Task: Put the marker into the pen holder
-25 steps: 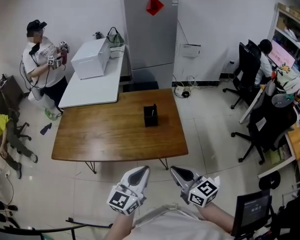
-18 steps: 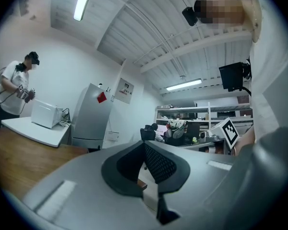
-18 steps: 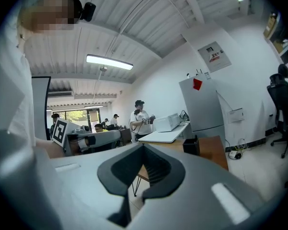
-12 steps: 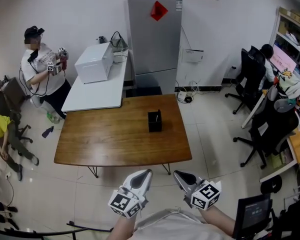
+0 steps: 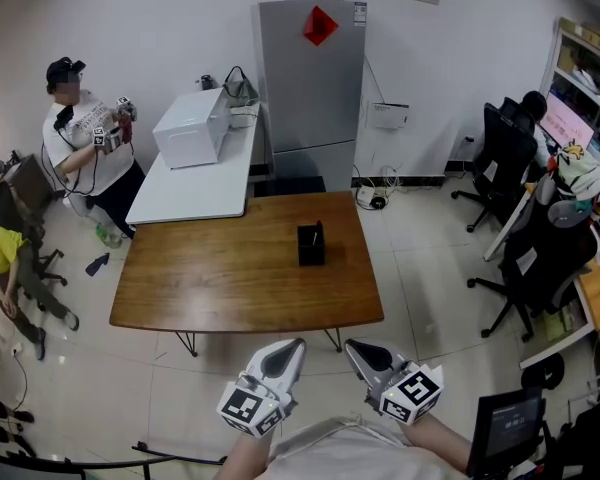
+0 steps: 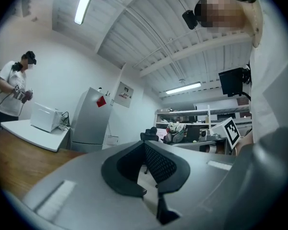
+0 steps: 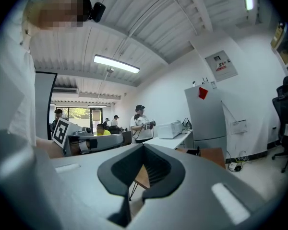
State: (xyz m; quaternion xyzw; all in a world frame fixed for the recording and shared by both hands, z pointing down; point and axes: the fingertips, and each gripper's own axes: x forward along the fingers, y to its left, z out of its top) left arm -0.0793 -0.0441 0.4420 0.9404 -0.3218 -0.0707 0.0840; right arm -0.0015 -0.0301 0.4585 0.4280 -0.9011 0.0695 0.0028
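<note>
A black pen holder (image 5: 311,245) stands right of centre on the brown wooden table (image 5: 210,278). A thin dark stick rises from its top; I cannot tell whether it is the marker, and no loose marker shows on the table. My left gripper (image 5: 292,345) and right gripper (image 5: 352,347) hang side by side close to the person's body, well short of the table's near edge. Both are shut with nothing in them. The left gripper (image 6: 145,146) looks past the table's edge (image 6: 19,152). Past the right gripper (image 7: 143,150) the pen holder (image 7: 198,151) is small and far off.
A white table with a white box (image 5: 192,128) adjoins the wooden table at the back left, beside a grey fridge (image 5: 312,78). A person (image 5: 80,128) stands at the far left holding grippers. Office chairs (image 5: 540,258) and desks fill the right side. A monitor (image 5: 508,423) sits at the lower right.
The head view has tipped up a little, so the table and fridge sit slightly lower and further right in the picture. Both grippers stay shut and empty near the person's body.
</note>
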